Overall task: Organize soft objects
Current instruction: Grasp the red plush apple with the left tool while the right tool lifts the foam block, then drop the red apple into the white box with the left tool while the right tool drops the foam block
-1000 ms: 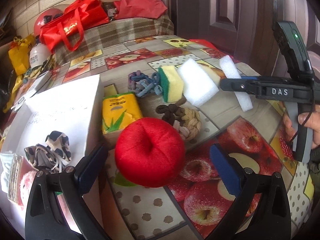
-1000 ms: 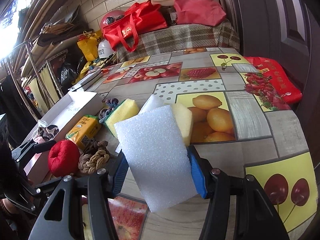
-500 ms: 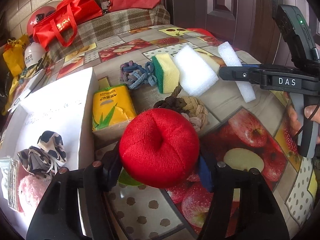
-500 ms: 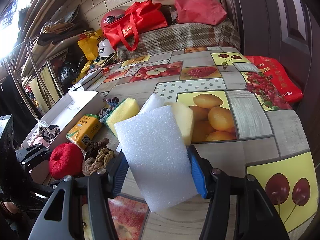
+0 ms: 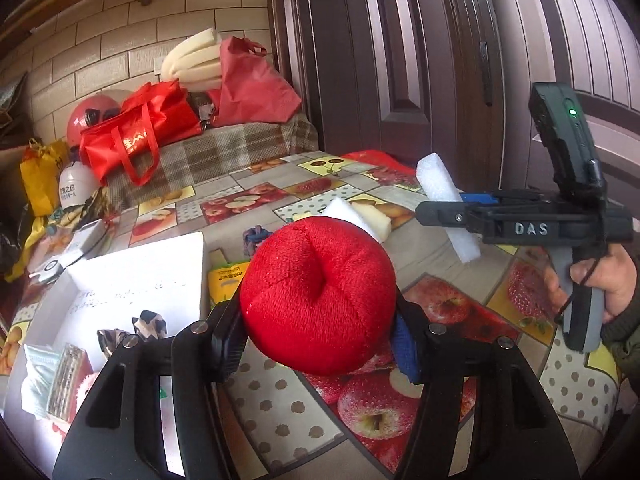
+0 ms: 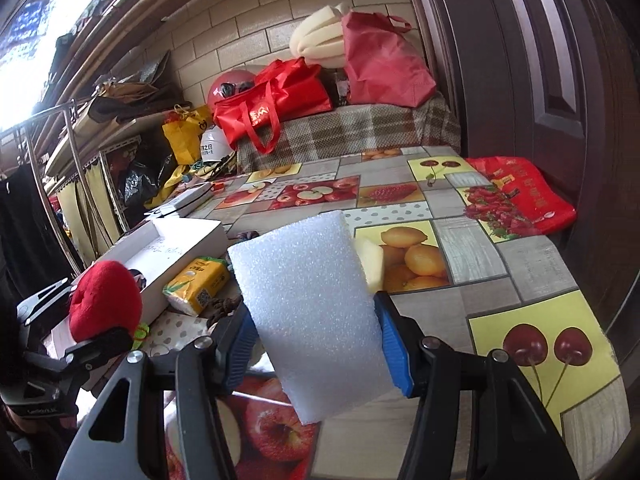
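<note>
Left wrist view: left claw (image 5: 320, 340) clamped on a red plush apple (image 5: 318, 294), pads pressing both its sides, apple lifted clear of the tabletop (image 5: 280, 412). White open box (image 5: 132, 276) sits just left of it, holding a black-and-white patterned cloth (image 5: 148, 322) and a pink fluffy item (image 5: 86, 386). Yellow tissue pack (image 5: 226, 280) lies against the box's right wall, partly hidden behind the apple. Blue knotted rope (image 5: 256, 236) shows behind it.

Right wrist view: right claw (image 6: 316, 344) gripping a white foam block (image 6: 308, 304) by its two long edges, block held tilted above the fruit-print tabletop. Yellow sponge (image 6: 372, 260) peeks out just behind the block's right edge. Person's hand (image 5: 604, 284) wraps the right claw's handle. Red bags (image 6: 276, 104) are piled on a plaid-covered surface beyond the table.
</note>
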`<state>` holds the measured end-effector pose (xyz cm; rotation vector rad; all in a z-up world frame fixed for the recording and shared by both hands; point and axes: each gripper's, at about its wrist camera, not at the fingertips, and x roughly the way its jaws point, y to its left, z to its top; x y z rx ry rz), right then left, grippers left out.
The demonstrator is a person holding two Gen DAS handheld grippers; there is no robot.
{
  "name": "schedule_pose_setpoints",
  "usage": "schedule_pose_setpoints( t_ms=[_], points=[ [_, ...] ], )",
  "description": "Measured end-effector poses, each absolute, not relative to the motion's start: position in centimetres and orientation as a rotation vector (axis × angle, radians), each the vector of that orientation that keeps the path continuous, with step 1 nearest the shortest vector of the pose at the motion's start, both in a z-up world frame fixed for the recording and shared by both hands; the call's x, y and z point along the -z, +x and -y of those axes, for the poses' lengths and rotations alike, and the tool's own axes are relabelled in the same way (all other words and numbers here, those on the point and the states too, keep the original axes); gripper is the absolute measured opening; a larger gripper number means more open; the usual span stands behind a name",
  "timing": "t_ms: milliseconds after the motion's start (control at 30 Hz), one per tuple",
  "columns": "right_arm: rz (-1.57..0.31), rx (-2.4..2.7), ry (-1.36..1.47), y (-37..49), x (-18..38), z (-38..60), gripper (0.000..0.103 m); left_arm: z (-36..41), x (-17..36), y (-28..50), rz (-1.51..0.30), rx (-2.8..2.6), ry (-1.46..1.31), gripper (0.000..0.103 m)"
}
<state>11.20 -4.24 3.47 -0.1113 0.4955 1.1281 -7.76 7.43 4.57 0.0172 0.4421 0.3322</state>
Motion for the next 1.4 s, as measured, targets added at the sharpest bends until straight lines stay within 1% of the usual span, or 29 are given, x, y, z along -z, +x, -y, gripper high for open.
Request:
schedule_pose_setpoints(
  t_ms=[167, 500, 733, 1100, 1400],
  points=[
    [-0.418, -1.174, -0.097, 6.8, -4.4, 4.2, 0.057, -8.5, -4.9, -9.6, -0.411, -0.374, -0.018, 0.06],
    [-0.359, -1.236, -0.151, 1.8, -4.5, 1.7, 0.057, -11.3, -5.1, -13.7, -0.375, -0.447, -0.046, 0.061],
    [-0.368, -1.261, -0.193, -0.1, -4.1, -0.1, 0.057, -14.5, -5.0, -16.8, -0.372, -0.517, -0.05, 0.061],
    [-0.388, -1.289, -0.219, -2.2, -3.7, -2.3, 0.057, -20.6, -4.5, -22.4, -0.358, -0.655, -0.137, 0.061],
    [-0.429, -1.417, -0.263, -5.3, -3.0, -6.6, 0.057, -22.0, -4.3, -23.4, -0.359, -0.674, -0.194, 0.061]
  ],
)
